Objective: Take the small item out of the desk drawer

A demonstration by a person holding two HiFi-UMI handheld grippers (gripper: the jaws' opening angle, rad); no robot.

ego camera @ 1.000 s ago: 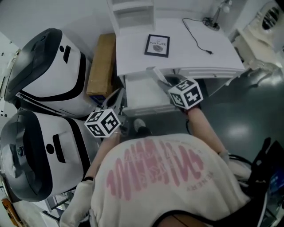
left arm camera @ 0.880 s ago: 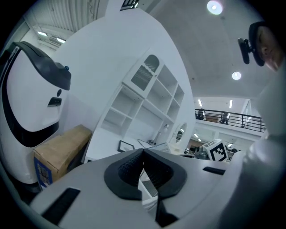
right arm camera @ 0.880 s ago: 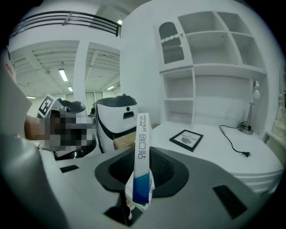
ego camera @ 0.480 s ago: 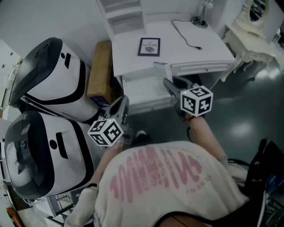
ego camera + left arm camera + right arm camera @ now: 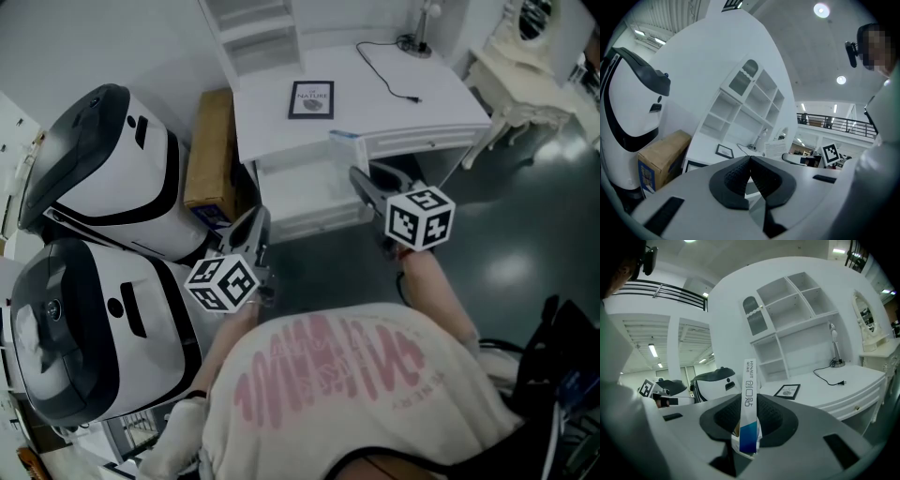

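The white desk point(image 5: 412, 103) has its drawer point(image 5: 314, 223) pulled open in the head view. My right gripper point(image 5: 361, 183) hangs above the drawer's right side, shut on a slim white box with a blue end point(image 5: 343, 137). In the right gripper view that box point(image 5: 750, 394) stands upright between the pads point(image 5: 771, 416) and sticks out past the tips. My left gripper point(image 5: 255, 225) is lower left of the drawer, near the floor side. Its jaws meet at the tips in the left gripper view point(image 5: 750, 161), with nothing between them.
On the desk top lie a framed picture point(image 5: 311, 98), a black cable point(image 5: 389, 75) and a lamp point(image 5: 422, 37). A cardboard box point(image 5: 214, 145) and two large white-and-black machines point(image 5: 103, 159) point(image 5: 94, 319) stand left of the desk. A white ornate table point(image 5: 525, 66) stands at the right.
My right gripper has drawn back from the drawer and to the right, with the slim box in it. The left gripper has barely shifted. The head view has swung slightly.
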